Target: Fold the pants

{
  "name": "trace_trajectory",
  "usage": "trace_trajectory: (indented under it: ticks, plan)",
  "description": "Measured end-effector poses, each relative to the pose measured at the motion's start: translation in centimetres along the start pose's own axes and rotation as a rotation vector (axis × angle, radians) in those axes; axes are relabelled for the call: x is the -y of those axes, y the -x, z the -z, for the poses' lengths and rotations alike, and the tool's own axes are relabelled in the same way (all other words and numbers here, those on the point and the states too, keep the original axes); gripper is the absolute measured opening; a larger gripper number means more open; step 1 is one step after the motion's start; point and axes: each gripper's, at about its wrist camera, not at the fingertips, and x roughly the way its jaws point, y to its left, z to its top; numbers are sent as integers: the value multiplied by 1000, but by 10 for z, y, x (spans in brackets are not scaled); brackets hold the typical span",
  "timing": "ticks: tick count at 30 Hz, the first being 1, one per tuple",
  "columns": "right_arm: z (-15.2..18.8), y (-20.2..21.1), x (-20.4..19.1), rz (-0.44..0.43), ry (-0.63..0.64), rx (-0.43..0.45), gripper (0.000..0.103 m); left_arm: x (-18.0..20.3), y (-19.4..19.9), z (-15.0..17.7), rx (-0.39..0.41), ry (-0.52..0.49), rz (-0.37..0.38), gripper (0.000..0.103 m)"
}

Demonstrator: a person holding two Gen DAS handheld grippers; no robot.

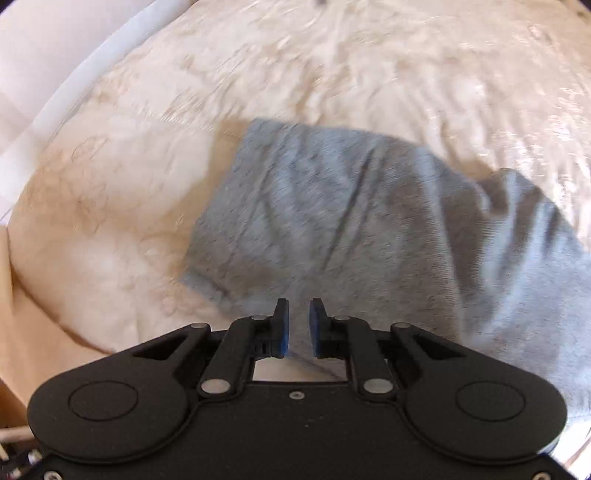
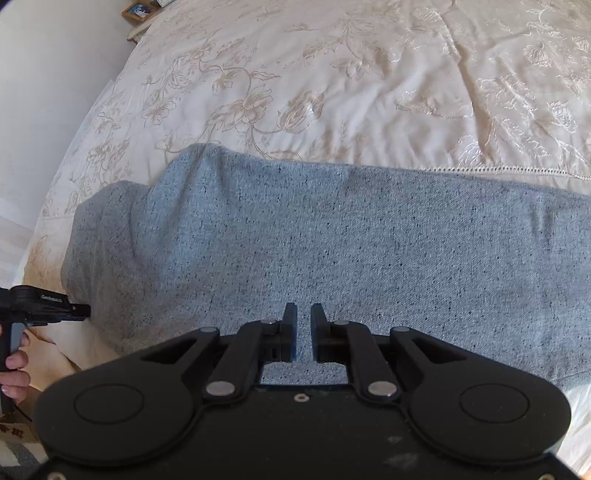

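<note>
Grey speckled pants [image 1: 351, 218] lie folded on a cream floral bedspread [image 1: 110, 177]. The left wrist view is motion-blurred. My left gripper [image 1: 299, 314] hovers over the pants' near left corner, jaws a narrow gap apart with nothing between them. In the right wrist view the pants [image 2: 332, 240] stretch across the bedspread [image 2: 332, 74]. My right gripper [image 2: 303, 317] hovers low over the pants' near edge, jaws a narrow gap apart and empty. The left gripper [image 2: 79, 312] also shows at the far left of the right wrist view, beside the pants' left edge.
The bed's left edge [image 2: 55, 177] borders a white wall [image 2: 44, 92]. A small framed picture [image 2: 138, 10] sits beyond the bed's far corner. A person's hand [image 2: 14, 369] holds the left gripper's handle.
</note>
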Motion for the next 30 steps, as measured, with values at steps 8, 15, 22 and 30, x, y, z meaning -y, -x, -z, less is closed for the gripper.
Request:
trace_trajectory:
  ticks: [8,15,22,30]
  plan:
    - [24,4,66,139,-79,43,18,115,-33,16,-34,-222,68,22]
    - [34,37,215,388,-169,15,15,150,-62,11,-84,-194,-107,22]
    - [-17,93,336,334,-323,159,20,156,-44,4,-45,-34,-176,22]
    - [-61,40,318,117,-102,-68,16,170,-13,15,-17,19,-182,23]
